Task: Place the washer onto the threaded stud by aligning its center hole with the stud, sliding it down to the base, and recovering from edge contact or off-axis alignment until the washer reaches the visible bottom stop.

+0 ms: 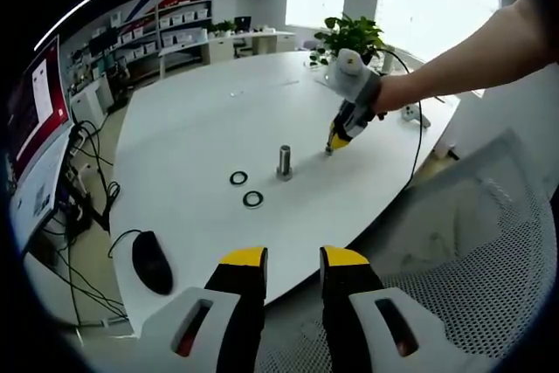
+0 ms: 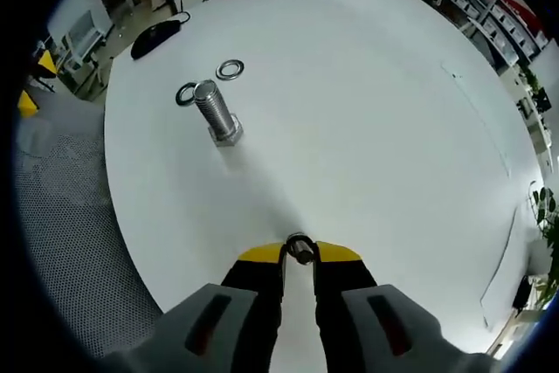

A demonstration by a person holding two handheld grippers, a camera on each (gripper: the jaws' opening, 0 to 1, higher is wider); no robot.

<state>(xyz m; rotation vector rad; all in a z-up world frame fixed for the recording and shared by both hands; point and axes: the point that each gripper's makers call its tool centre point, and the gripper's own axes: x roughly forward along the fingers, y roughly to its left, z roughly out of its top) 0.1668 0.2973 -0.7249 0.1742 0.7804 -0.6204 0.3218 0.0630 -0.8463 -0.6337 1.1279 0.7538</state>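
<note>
The threaded stud (image 1: 284,162) (image 2: 216,111) stands upright on its hex base on the white table (image 1: 201,120) (image 2: 367,93). Two loose washers (image 1: 238,178) (image 1: 253,199) lie flat beside it, seen in the right gripper view as one (image 2: 230,69) past the stud and one (image 2: 185,93) partly behind it. My right gripper (image 2: 300,255) is shut on a third washer (image 2: 300,248), low over the table and well short of the stud. In the left gripper view that right gripper (image 1: 334,144), held by a hand, sits right of the stud. My left gripper (image 1: 293,259) hangs open off the table's near edge, holding nothing.
A black mouse (image 1: 151,261) (image 2: 155,38) with its cable lies near the table edge. A mesh chair (image 1: 472,277) stands below the left gripper. A potted plant (image 1: 349,37) sits at the far side. Monitors and cables crowd the left.
</note>
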